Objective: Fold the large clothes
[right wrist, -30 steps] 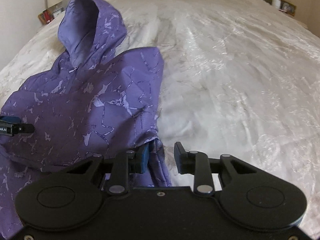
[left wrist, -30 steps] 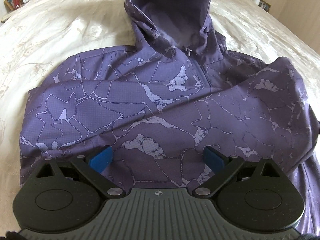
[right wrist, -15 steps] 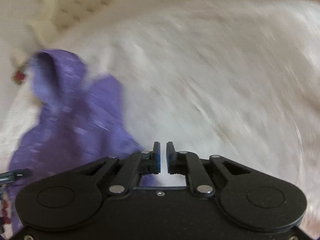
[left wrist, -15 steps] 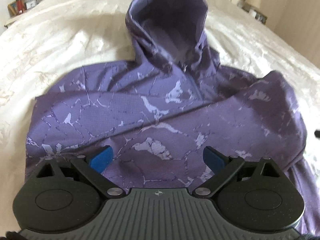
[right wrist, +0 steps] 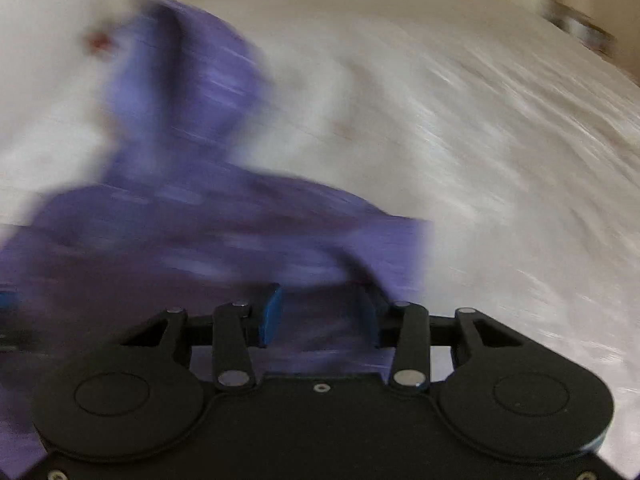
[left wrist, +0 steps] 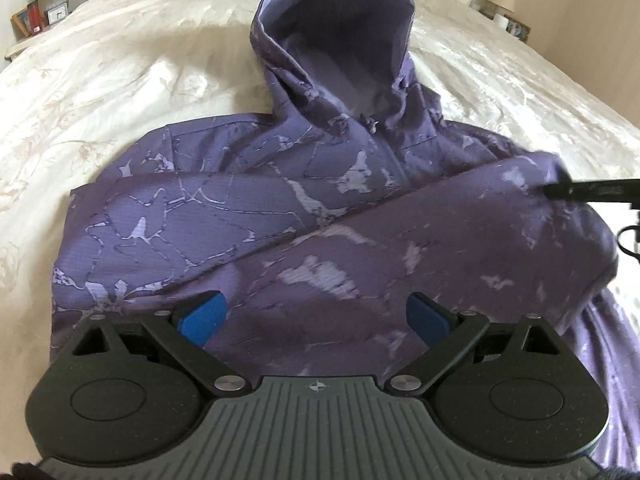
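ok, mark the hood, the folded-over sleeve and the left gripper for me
hood (left wrist: 340,36), left wrist view, on the pale inner lining.
folded-over sleeve (left wrist: 460,232), left wrist view, mid-sleeve across the jacket front.
left gripper (left wrist: 316,316), left wrist view, midway between its blue pads.

Hooded jacket (left wrist: 248,216) — matt purple woven cloth, fine grid texture; bed (left wrist: 120,80) cover — cream fabric with satin sheen.

Your free room is the bare cream bedspread (left wrist: 120,80) on both sides of the purple hooded jacket (left wrist: 280,208), its raised hood (left wrist: 332,40) blocking the middle, your right gripper (left wrist: 580,190) crowding the jacket's right edge, and cluttered nightstands (left wrist: 36,20) bounding the far corners.
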The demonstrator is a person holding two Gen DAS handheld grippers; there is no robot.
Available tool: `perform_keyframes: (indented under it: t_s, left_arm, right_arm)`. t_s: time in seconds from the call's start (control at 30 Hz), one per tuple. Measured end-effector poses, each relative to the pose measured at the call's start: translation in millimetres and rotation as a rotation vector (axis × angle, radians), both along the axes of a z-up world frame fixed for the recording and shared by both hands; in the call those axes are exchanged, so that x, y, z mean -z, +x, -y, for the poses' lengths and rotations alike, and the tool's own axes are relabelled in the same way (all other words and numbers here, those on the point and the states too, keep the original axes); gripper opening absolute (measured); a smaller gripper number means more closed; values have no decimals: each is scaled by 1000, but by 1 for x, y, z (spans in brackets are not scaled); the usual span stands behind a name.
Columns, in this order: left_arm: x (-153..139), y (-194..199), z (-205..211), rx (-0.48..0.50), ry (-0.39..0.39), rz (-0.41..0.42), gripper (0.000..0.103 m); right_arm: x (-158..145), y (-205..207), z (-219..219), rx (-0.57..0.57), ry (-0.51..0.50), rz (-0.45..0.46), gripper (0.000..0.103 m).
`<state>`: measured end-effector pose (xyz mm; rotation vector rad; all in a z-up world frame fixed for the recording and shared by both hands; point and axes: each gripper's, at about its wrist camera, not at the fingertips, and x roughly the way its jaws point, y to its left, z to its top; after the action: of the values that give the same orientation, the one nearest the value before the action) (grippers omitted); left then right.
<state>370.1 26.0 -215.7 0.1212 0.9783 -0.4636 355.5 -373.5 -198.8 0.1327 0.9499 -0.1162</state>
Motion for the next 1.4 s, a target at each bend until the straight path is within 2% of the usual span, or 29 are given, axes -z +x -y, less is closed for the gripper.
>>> perform_keyframes:
  t_s: [0.07, 0.13, 0.2, 0.3, 0.37, 0.47, 0.5, 0.57, 0.63, 0.7, 0.77, 0.9, 1.03, 1.1, 1.23, 1.4]
  left_arm:
    - [1, 1, 0, 12, 1, 2, 98]
    - [-1, 0, 0, 22, 12, 8, 98]
    - [-7, -1, -3, 10, -3, 27, 98]
    - [-19, -7, -9, -26, -37, 66, 98]
    - [-21, -10, -11, -30, -38, 67, 98]
    - [-9, -10, -12, -11, 33, 42, 97]
    - [-4, -10, -12, 5, 51, 36, 97]
    - [-2, -12, -11, 41, 80, 41, 97]
    - [-4, -15, -8, 62, 97, 54, 97]
    - [-9, -16, -8, 48, 85, 60, 98]
    - [-17, -20, -9, 19, 69, 84, 98]
    - [-37, -37, 5, 22, 8, 125, 98]
    - [-49, -52, 48, 80, -74, 131, 98]
    - [-49, -56, 73, 106, -121, 107, 98]
    - [-41, -65, 126, 143, -160, 74, 98]
    - [-30, -72, 189, 194, -178, 50, 98]
  right_arm:
    - [9, 1, 24, 37, 61, -31, 36]
    - [1, -6, 28, 31, 92, -6, 37]
    - [-13, -20, 27, 28, 95, 51, 47]
    - [-30, -45, 31, 97, 151, 135, 49]
    - [-26, -63, 31, 129, 178, 126, 51]
    - [2, -84, 17, 67, 102, -18, 51]
    - [12, -95, 13, 50, 79, -37, 54]
    - [14, -114, 10, 54, 45, -2, 58]
    - [10, -120, 12, 83, 58, -5, 60]
    - [-1, -121, 13, 97, 56, 12, 60]
    - [-13, -124, 19, 95, 68, 76, 60]
    - [-29, -106, 41, 122, 148, 129, 61]
    - [-35, -78, 70, 124, 248, 137, 61]
    - [-38, -63, 82, 116, 290, 122, 61]
    - [-30, -28, 97, 89, 345, 74, 60]
    - [-18, 1, 106, 31, 355, 21, 51]
